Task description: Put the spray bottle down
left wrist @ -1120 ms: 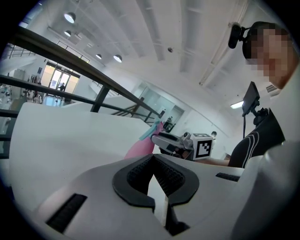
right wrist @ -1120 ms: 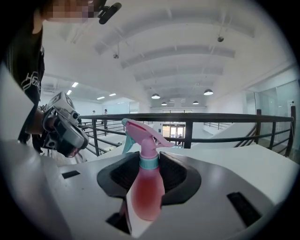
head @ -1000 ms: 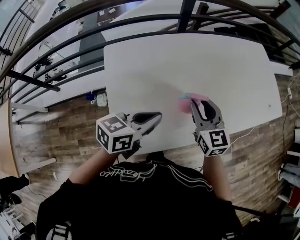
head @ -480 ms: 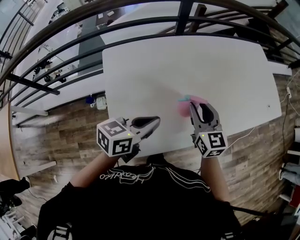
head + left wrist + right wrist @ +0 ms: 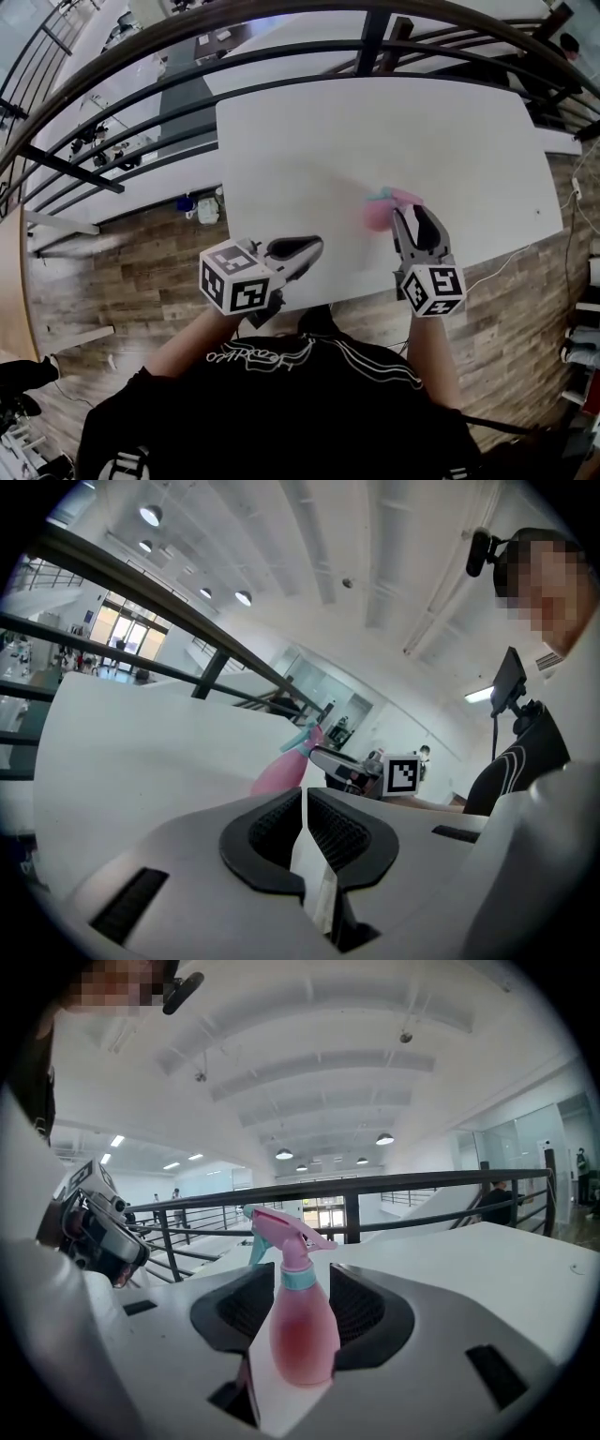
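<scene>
A pink spray bottle with a teal collar and trigger stands upright on the white table, near its front edge. My right gripper reaches around it. In the right gripper view the bottle stands between the two black pads; the jaws are opening and the pads sit close beside its body without squeezing it. My left gripper hovers at the table's near edge, left of the bottle, its jaws shut with nothing between them. The left gripper view shows the bottle further along the table.
A dark metal railing runs behind the table's far side. Wooden floor lies on the left and right. A thin white cable hangs off the table's right front corner. The rest of the tabletop is bare white.
The right jaws have spread a little around the standing bottle. The left gripper has drifted slightly along the near table edge. The bottle has stayed in place.
</scene>
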